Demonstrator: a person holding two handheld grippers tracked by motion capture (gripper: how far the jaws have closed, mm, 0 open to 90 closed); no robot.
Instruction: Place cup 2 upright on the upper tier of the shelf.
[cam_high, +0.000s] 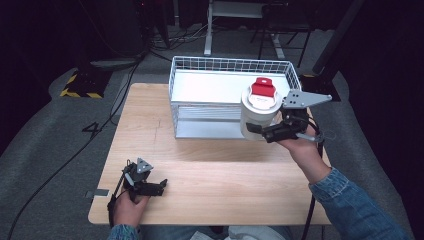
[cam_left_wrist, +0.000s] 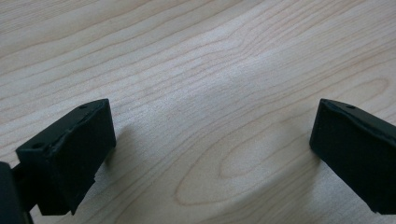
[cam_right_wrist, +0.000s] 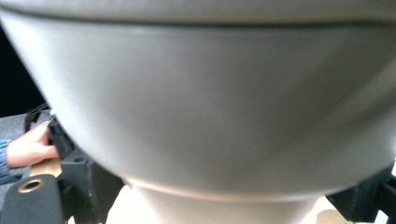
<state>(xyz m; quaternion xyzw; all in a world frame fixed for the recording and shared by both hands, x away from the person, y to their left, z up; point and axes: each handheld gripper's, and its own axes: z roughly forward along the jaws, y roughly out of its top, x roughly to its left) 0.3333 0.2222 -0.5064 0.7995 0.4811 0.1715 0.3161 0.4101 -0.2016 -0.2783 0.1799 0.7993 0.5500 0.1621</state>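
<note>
A white cylindrical container (cam_high: 259, 114) with a red flip cap on its lid is held off the table at about 2 o'clock from the table's centre, just in front of the wire basket's (cam_high: 200, 64) right front corner. The right gripper (cam_high: 260, 131) clamps it from the side, its black jaws pressed against the container's lower wall; the container's base is hidden behind them. In the right gripper view the container (cam_right_wrist: 201, 107) is so close that it is a blurred grey-white curve, cut off at the top and both sides, with the jaw ends showing dark at the lower corners. At 9 o'clock in that view a hand (cam_right_wrist: 29, 148) appears, partly cut off.

The basket is white wire, standing at 12 o'clock on the wooden table (cam_high: 165, 135); its inside looks white and nothing in it can be made out.

The left gripper (cam_high: 163, 186) rests low at 7 o'clock near the table's front edge, held in the left hand (cam_high: 129, 206). Its jaws stand wide apart over bare wood (cam_left_wrist: 205, 93), gripping nothing.
</note>
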